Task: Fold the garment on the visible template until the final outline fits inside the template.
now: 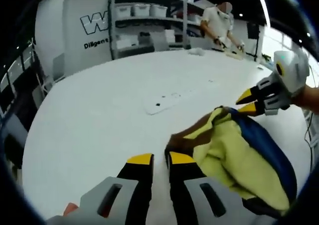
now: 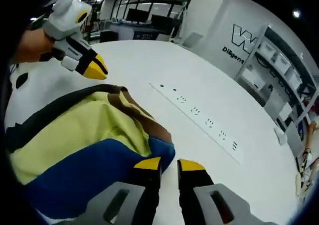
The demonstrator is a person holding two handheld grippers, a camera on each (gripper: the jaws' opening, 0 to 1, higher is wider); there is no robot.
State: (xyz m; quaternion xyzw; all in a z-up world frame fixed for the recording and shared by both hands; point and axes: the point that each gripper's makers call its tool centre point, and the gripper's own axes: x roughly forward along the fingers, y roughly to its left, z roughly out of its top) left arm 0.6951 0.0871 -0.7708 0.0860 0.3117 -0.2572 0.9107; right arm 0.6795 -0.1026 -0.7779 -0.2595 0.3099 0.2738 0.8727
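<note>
Gripping garment (image 2: 84, 145) edges, both tools; table (image 1: 99, 115) beyond open.

Two low, close views over one white table, facing opposite ways

Left gripper view: looking along its own jaws across the table (image 1: 89, 120) toward shelving (image 1: 144, 20) and a lettered wall. Right gripper view: near the tabletop, facing windows and the same wall. Shared: the garment (image 1: 234, 155), the power strip (image 2: 199, 117), each other's gripper.
</note>
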